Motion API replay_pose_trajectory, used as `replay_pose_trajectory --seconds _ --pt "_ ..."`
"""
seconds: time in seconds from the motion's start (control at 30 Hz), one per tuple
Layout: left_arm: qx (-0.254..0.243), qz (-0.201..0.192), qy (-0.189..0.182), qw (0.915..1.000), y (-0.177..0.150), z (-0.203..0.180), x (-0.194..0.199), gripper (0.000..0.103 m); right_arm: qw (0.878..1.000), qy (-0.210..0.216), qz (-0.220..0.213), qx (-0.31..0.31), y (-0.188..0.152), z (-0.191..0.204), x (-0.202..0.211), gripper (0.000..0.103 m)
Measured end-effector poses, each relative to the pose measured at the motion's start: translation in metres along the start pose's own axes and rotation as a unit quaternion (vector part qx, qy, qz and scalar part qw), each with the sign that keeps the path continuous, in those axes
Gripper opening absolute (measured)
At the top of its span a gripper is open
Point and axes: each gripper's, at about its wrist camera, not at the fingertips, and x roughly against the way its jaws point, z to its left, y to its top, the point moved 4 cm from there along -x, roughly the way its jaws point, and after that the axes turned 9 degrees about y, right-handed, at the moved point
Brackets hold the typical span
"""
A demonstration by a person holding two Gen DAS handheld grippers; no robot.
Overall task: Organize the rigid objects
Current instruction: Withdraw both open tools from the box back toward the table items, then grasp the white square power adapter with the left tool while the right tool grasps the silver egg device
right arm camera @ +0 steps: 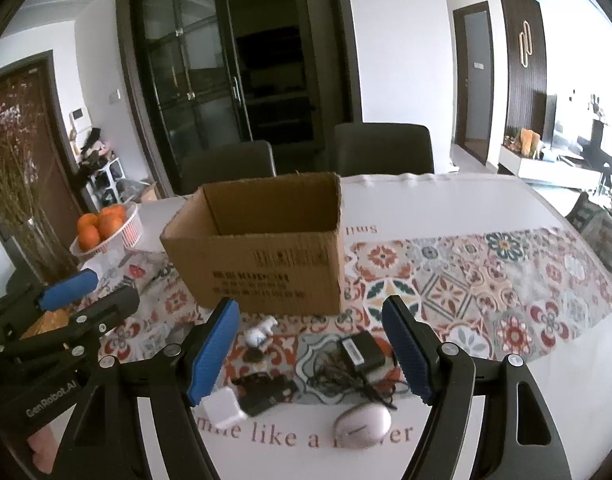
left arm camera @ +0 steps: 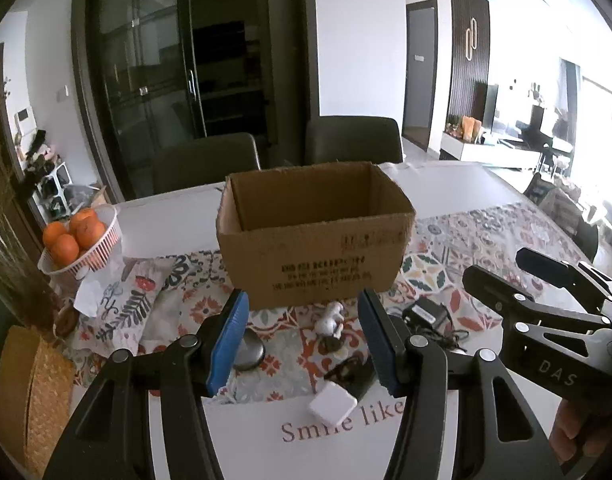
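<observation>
An open cardboard box [left arm camera: 313,240] [right arm camera: 262,256] stands on the patterned runner. In front of it lie a small white figurine [left arm camera: 330,320] [right arm camera: 260,334], a black power adapter with cable [left arm camera: 423,314] [right arm camera: 361,354], a white cube charger [left arm camera: 331,402] [right arm camera: 224,406], a flat black item [left arm camera: 349,374] [right arm camera: 266,394], a round dark disc [left arm camera: 248,354] and a white mouse [right arm camera: 361,424]. My left gripper [left arm camera: 304,340] is open and empty above these items. My right gripper [right arm camera: 311,350] is open and empty too.
A white basket of oranges [left arm camera: 80,240] [right arm camera: 106,226] stands at the left. A woven mat [left arm camera: 30,396] and dried flowers [right arm camera: 14,184] are at the left edge. Two dark chairs [left arm camera: 278,152] stand behind the table.
</observation>
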Motion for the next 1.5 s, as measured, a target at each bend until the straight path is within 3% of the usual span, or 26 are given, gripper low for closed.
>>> replay_pose_trajectory --seconds 0.43,1.5 --pt "-0.017 0.02 -0.025 0.9994 -0.034 -0.017 -0.009 0.056 1.0 -0.024 0.01 0.013 -0.032 -0.01 0.003 0.075" --pt "-0.04 0.077 -0.042 0.9953 -0.109 -0.025 -0.054 0.056 0.995 -0.045 0.078 -0.036 -0.116 -0.024 -0.035 0.083"
